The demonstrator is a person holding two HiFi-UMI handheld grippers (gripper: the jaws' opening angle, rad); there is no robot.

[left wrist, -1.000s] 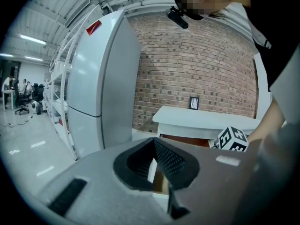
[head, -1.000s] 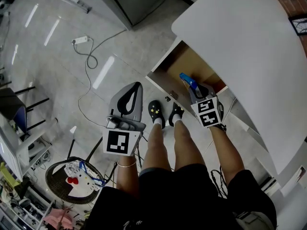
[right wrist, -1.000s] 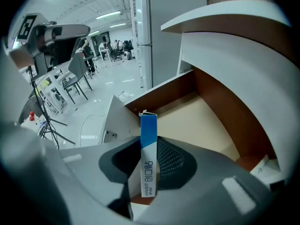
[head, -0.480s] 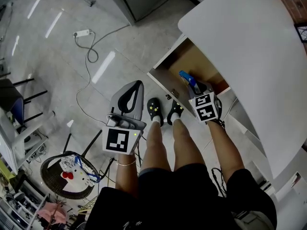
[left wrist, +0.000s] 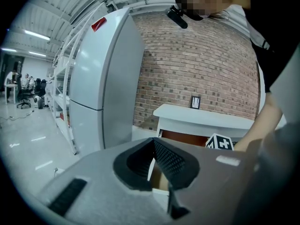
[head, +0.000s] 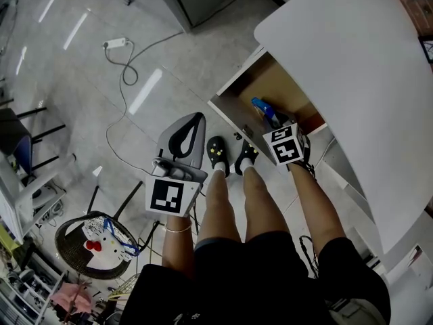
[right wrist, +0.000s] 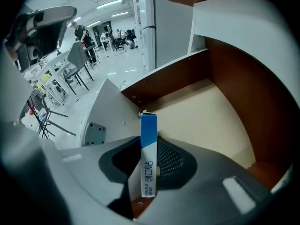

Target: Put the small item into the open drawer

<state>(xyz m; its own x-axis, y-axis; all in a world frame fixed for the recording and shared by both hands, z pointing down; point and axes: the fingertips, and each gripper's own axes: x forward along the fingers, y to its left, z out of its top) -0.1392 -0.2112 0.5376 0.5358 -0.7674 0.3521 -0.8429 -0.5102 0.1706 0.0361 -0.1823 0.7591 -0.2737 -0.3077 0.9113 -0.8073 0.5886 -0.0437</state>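
Observation:
The small item is a slim blue and white box [right wrist: 148, 159]. My right gripper [right wrist: 149, 140] is shut on it, and the box stands upright between the pads with its blue end pointing out. In the head view the right gripper [head: 268, 118] points steeply down over the open drawer [head: 238, 87], and the box's blue end [head: 261, 107] sits above the drawer's tan floor [right wrist: 206, 111]. The left gripper [head: 185, 138] hangs over the floor left of my legs, shut with nothing in it. Its tips [left wrist: 153, 142] meet in the left gripper view.
The drawer sticks out from under a white desk top [head: 352, 59]. Black shoes [head: 218, 156] stand just in front of the drawer's front panel [head: 233, 122]. A power strip with its cable [head: 115, 45] lies on the floor, and a round stool [head: 95, 249] is at lower left.
My right gripper has sunk toward the drawer with the box still in it. The left gripper has stayed about where it was.

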